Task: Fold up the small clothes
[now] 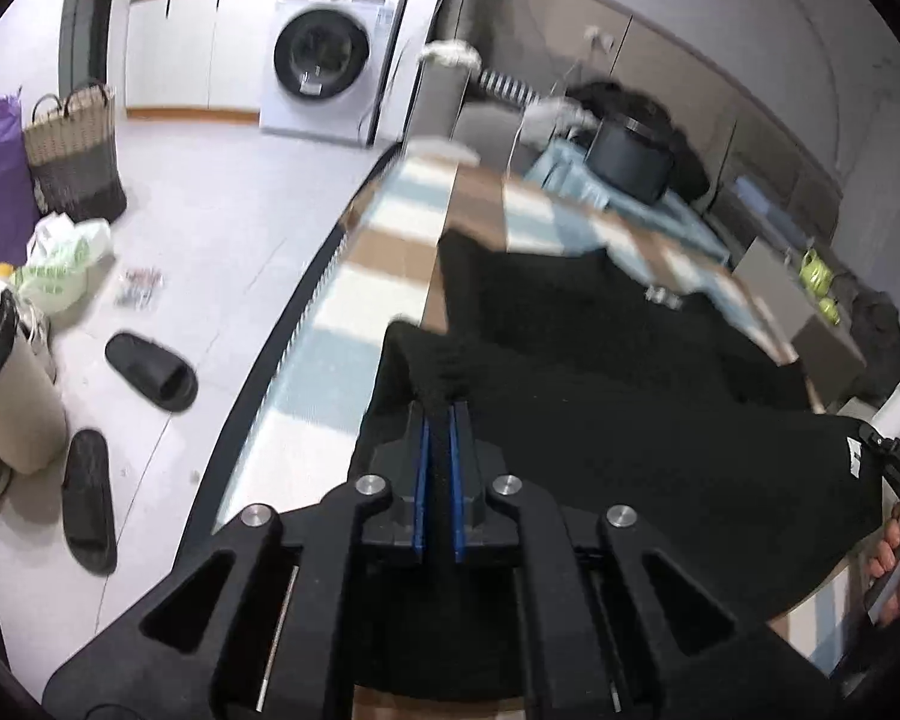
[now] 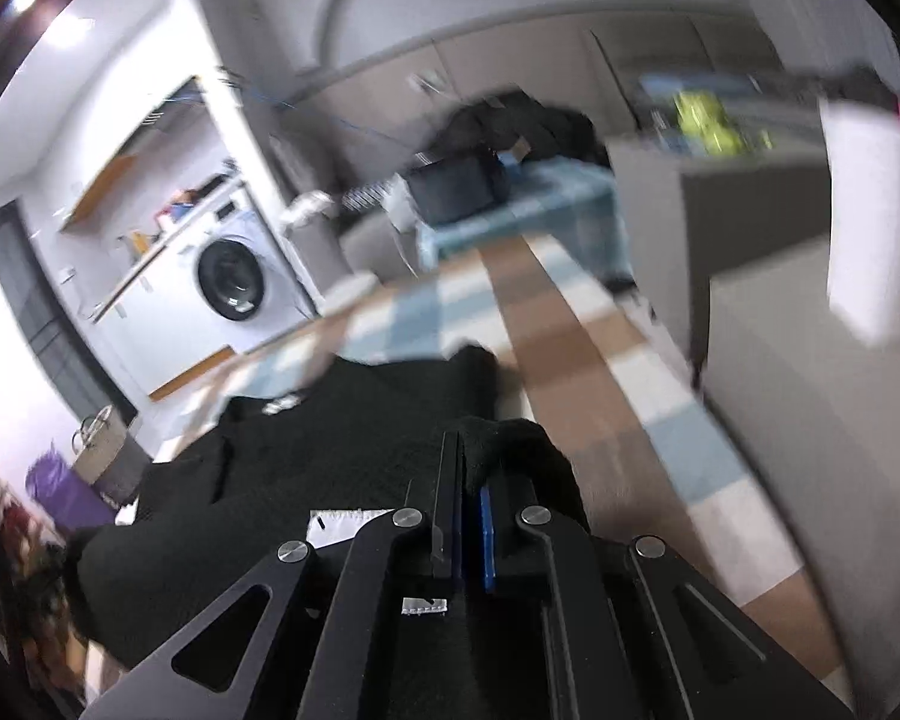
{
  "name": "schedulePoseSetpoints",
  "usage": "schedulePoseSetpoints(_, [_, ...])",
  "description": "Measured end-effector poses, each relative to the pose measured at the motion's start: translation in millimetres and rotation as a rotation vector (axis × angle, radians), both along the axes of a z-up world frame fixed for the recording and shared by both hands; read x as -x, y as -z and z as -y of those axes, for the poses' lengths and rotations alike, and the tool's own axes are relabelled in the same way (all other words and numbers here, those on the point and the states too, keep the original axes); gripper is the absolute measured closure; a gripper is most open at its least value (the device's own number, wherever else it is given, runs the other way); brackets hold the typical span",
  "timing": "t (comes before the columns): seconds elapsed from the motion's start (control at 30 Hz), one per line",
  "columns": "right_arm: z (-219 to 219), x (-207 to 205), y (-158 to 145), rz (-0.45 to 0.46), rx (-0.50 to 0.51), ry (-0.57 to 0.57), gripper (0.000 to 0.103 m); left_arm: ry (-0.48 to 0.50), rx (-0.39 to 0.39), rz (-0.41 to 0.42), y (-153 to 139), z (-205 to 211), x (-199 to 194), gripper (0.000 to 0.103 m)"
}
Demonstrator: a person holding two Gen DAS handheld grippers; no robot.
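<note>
A black knitted garment lies spread over the checked tablecloth. My left gripper is shut on a bunched edge of the garment at its near left side, the cloth pinched between the blue pads. My right gripper is shut on another edge of the same garment, which drapes off to the left with a white label showing. The right gripper's tip shows at the far right of the left wrist view, at the garment's corner.
A dark pot sits on light blue cloth at the table's far end, with dark clothing behind. On the floor left of the table lie two black slippers, a bin, bags and a washing machine. Grey boxes stand to the right.
</note>
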State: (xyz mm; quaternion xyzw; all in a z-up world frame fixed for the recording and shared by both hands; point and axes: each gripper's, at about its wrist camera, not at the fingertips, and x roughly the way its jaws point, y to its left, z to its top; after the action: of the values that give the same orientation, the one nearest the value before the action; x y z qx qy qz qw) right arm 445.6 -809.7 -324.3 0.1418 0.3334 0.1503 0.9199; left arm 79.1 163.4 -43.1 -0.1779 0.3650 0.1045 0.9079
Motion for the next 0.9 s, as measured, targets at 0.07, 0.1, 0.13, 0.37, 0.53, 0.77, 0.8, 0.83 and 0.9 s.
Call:
schedulePoseSetpoints(0.07, [-1,-8,9,-0.062,0.019,0.016,0.092,-0.004,0.008,-0.015,5,0,1,0.096])
schedulePoseSetpoints(0.1, [3,-7,12,-0.078,-0.006,0.013,0.091,-0.006,0.011,-0.016,6,-1,4,0.093])
schedulePoseSetpoints(0.13, [6,-6,14,-0.083,-0.015,0.006,0.082,-0.012,0.008,-0.02,5,-1,8,0.084])
schedulePoseSetpoints(0.37, [38,38,24,-0.13,-0.09,-0.048,0.055,-0.032,0.062,-0.043,13,-4,40,0.059])
schedulePoseSetpoints(0.53, [55,63,34,-0.192,-0.144,-0.073,0.05,0.005,0.052,-0.076,26,15,48,0.057])
schedulePoseSetpoints(0.77, [61,77,44,-0.21,-0.158,-0.09,0.039,0.005,0.055,-0.083,35,24,37,0.048])
schedulePoseSetpoints(0.8, [60,73,47,-0.218,-0.17,-0.095,0.039,0.003,0.054,-0.085,35,24,34,0.048])
schedulePoseSetpoints(0.83, [59,68,51,-0.231,-0.185,-0.101,0.039,0.002,0.053,-0.088,35,25,30,0.048])
schedulePoseSetpoints(0.9, [54,60,53,-0.23,-0.192,-0.099,0.038,0.003,0.054,-0.095,35,25,24,0.048])
